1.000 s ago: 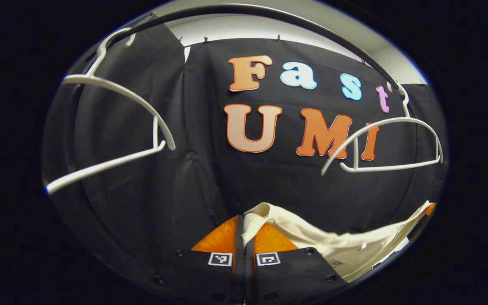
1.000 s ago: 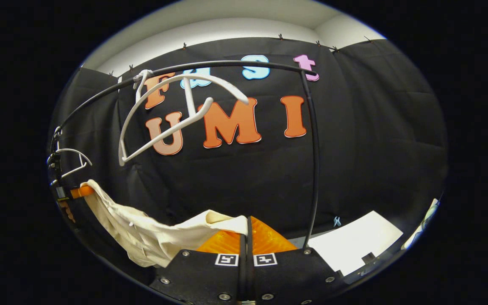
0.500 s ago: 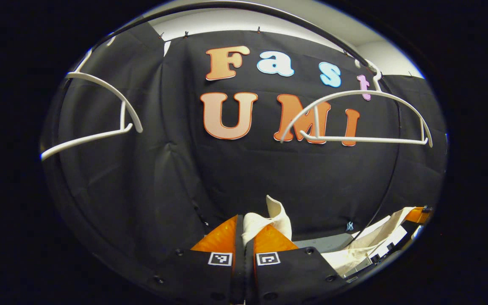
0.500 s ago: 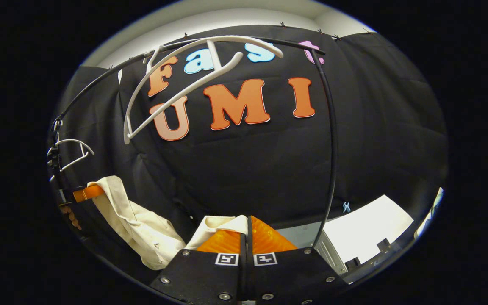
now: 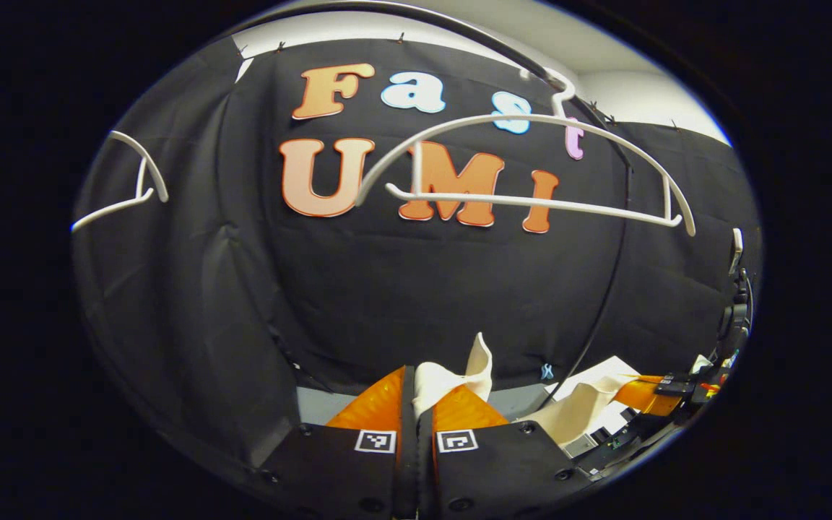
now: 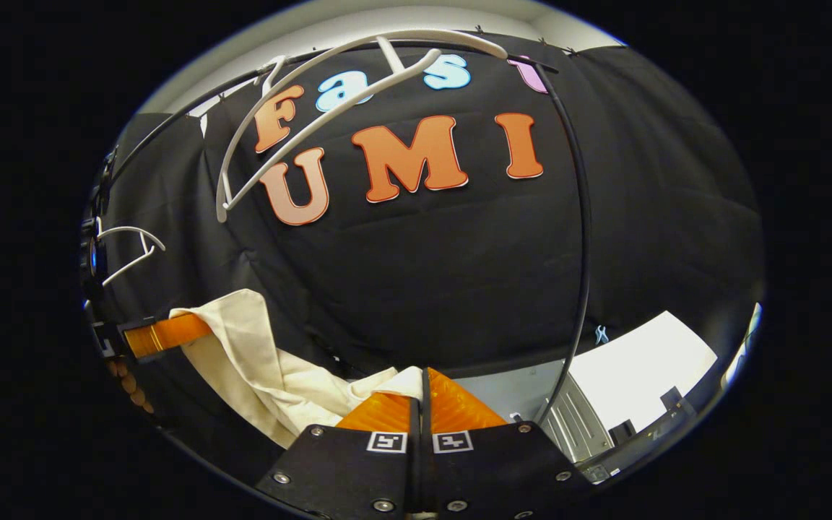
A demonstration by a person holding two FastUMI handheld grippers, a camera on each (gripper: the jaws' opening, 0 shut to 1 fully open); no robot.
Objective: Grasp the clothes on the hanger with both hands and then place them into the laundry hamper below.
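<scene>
The left gripper [image 5: 416, 393] has its fingers pressed together on a corner of the cream cloth [image 5: 452, 372] — a small flap of it sticks up past the tips. The right gripper [image 6: 419, 393] is pinched tight too, on another edge of the cloth [image 6: 257, 354]. In the right gripper view the cloth hangs loose between the two grippers, and its far end is held by the left gripper [image 6: 163, 334] at the left. In the left gripper view the right gripper [image 5: 647, 393] shows low at the right, with cloth in it. Above, two white hangers hang bare on a black rail [image 5: 503, 54] — one hanger [image 5: 531, 173] near, the other hanger [image 5: 131, 188] off to the left. The cloth is well below both.
</scene>
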